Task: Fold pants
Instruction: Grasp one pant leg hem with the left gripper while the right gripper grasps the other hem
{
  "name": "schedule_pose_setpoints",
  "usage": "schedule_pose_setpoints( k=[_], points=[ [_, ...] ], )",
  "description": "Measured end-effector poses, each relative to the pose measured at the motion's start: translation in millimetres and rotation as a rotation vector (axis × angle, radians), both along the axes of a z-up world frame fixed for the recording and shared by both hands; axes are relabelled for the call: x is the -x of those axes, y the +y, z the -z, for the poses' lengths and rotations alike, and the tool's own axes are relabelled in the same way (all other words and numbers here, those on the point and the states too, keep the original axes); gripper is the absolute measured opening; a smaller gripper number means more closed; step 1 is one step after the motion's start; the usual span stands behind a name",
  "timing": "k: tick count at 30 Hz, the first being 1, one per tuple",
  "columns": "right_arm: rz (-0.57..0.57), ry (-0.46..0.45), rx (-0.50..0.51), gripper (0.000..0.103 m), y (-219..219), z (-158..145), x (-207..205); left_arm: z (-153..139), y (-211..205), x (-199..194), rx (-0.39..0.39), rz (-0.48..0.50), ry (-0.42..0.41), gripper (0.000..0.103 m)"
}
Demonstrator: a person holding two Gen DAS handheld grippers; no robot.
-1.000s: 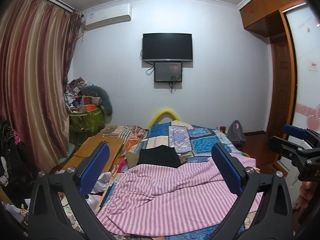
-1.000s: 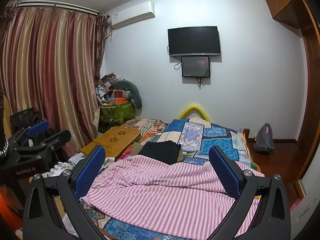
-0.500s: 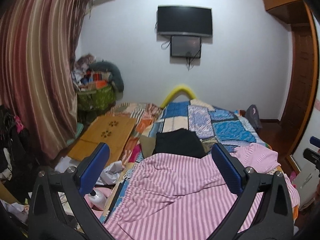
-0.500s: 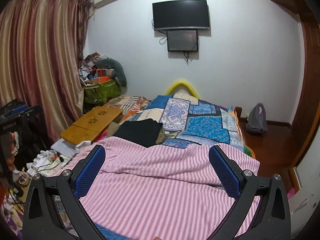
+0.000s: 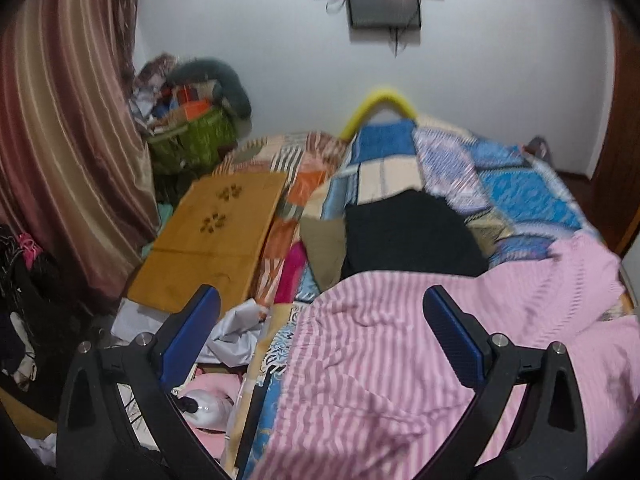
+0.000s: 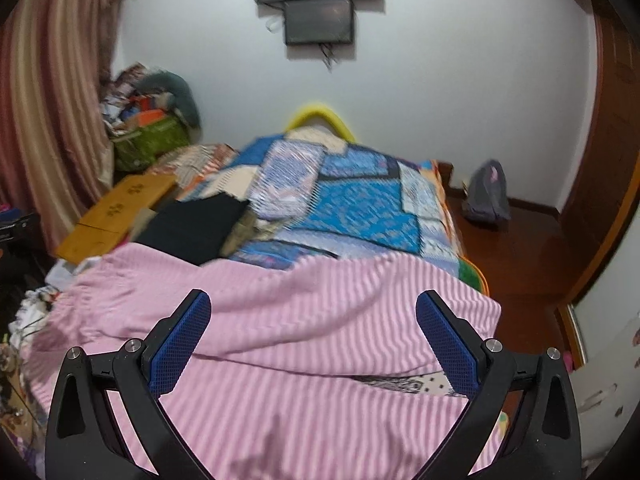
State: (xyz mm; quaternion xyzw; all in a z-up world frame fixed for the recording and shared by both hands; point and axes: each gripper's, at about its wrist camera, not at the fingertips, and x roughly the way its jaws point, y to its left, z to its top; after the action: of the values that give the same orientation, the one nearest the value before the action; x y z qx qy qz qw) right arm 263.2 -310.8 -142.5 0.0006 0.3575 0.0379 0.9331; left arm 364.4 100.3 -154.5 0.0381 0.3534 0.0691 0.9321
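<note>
We've got both grippers, left and right, spread wide and empty, pink striped pants right below them.

A bed with a blue patchwork quilt carries pink striped pants and a black folded garment.

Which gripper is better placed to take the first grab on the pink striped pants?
Probably right. The right gripper, open, is centred over the pink striped pants, cloth spanning both fingers. The left gripper, also open, straddles the pants' left edge, one finger over floor clutter.
</note>
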Motion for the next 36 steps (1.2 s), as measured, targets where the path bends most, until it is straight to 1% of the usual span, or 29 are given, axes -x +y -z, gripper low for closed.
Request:
schedule_pose_setpoints(
  k=[3, 6, 8, 10, 12, 13, 15, 18, 19, 22, 23, 25, 26, 28, 29, 30, 31, 32, 33, 34, 35, 36],
  points=[
    [0.043, 0.03, 0.015, 0.101, -20, 20, -18, 39, 9, -40, -0.007, -0.032, 0.073, 0.103],
    [0.088, 0.058, 0.077, 0.1, -41, 44, -35, 71, 17, -74, -0.017, -0.057, 0.137, 0.091],
    [0.131, 0.075, 0.126, 0.1, -60, 60, -46, 97, 27, -96, 0.002, -0.074, 0.187, 0.09],
    [0.162, 0.102, 0.128, 0.1, -79, 72, -57, 121, 36, -114, 0.033, -0.084, 0.226, 0.09],
    [0.193, 0.133, 0.111, 0.1, -100, 85, -70, 138, 41, -126, 0.041, -0.088, 0.256, 0.09],
    [0.208, 0.142, 0.112, 0.1, -110, 91, -77, 150, 45, -134, 0.039, -0.097, 0.279, 0.09],
    [0.239, 0.155, 0.134, 0.1, -130, 103, -90, 161, 47, -142, 0.042, -0.106, 0.304, 0.09],
    [0.274, 0.176, 0.154, 0.095, -152, 123, -111, 176, 55, -148, 0.083, -0.114, 0.34, 0.087],
    [0.285, 0.188, 0.152, 0.093, -161, 129, -118, 182, 58, -150, 0.119, -0.112, 0.362, 0.085],
    [0.309, 0.231, 0.109, 0.091, -184, 150, -140, 192, 59, -150, 0.157, -0.097, 0.396, 0.07],
    [0.317, 0.247, 0.101, 0.09, -191, 156, -147, 195, 57, -149, 0.163, -0.09, 0.408, 0.067],
    [0.328, 0.272, 0.113, 0.089, -198, 167, -157, 199, 52, -148, 0.165, -0.072, 0.431, 0.053],
    [0.336, 0.286, 0.117, 0.088, -201, 174, -162, 201, 50, -148, 0.159, -0.07, 0.44, 0.052],
    [0.327, 0.319, 0.1, 0.082, -205, 186, -170, 204, 46, -146, 0.13, -0.069, 0.459, 0.044],
    [0.315, 0.331, 0.071, 0.08, -205, 190, -173, 204, 44, -147, 0.125, -0.069, 0.459, 0.042],
    [0.309, 0.33, 0.054, 0.073, -206, 190, -172, 203, 44, -146, 0.119, -0.072, 0.455, 0.04],
    [0.298, 0.33, 0.035, 0.06, -205, 190, -172, 201, 43, -145, 0.117, -0.081, 0.448, 0.039],
    [0.279, 0.334, 0.012, 0.054, -203, 188, -171, 200, 43, -144, 0.118, -0.089, 0.444, 0.038],
    [0.258, 0.336, -0.01, 0.043, -201, 186, -169, 199, 43, -144, 0.12, -0.097, 0.44, 0.037],
    [0.249, 0.336, -0.016, 0.037, -199, 186, -167, 196, 43, -142, 0.12, -0.11, 0.43, 0.037],
    [0.241, 0.338, -0.006, 0.033, -196, 186, -165, 193, 42, -140, 0.115, -0.118, 0.421, 0.037],
    [0.228, 0.34, 0.013, 0.025, -191, 185, -162, 189, 41, -137, 0.107, -0.126, 0.405, 0.036]
  ],
)
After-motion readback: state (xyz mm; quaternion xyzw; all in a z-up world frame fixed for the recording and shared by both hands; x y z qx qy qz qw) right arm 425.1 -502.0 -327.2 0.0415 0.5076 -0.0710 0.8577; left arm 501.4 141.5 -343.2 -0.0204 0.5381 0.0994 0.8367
